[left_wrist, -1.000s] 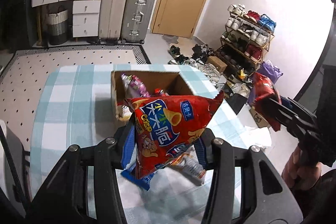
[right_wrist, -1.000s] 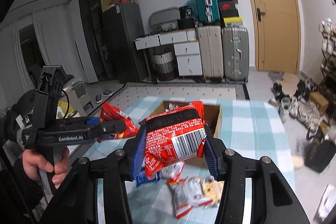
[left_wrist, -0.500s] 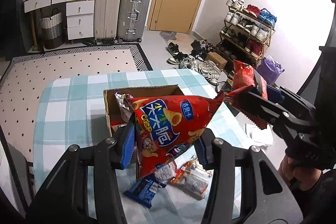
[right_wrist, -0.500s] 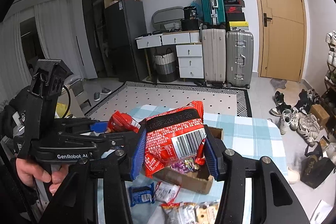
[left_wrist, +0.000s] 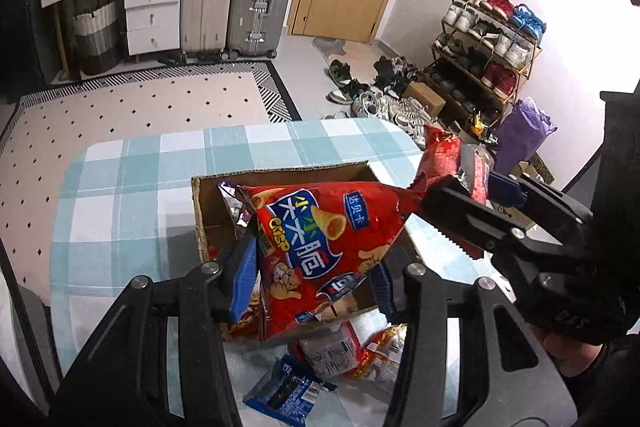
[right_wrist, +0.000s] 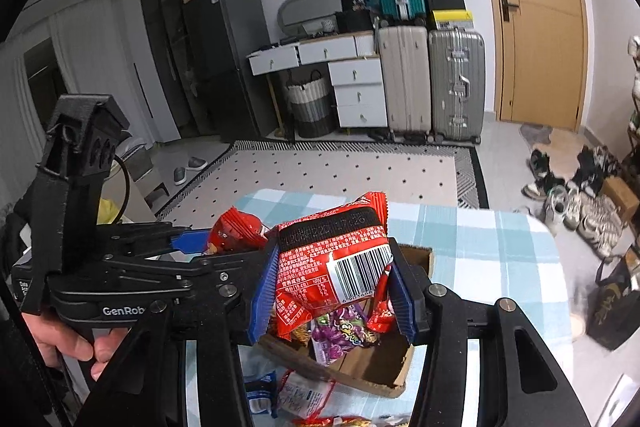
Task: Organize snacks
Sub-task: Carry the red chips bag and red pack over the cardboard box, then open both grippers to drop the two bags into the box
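While both packets hang above the cardboard box point(left_wrist: 280, 175), we are in the carrying step, just short of the drop. Our left hand-held gripper point(left_wrist: 312, 279) is clamped on the red crisp bag point(left_wrist: 324, 239), and our right hand-held gripper point(right_wrist: 332, 291) is clamped on the red barcode packet point(right_wrist: 336, 259), both over the open box on the checked tabletop point(left_wrist: 132, 187). Loose snack packets point(left_wrist: 332, 351) lie on the cloth just beside the box. Next, we judge, each bag needs lowering into the box before the fingers part, one at a time so they do not collide.
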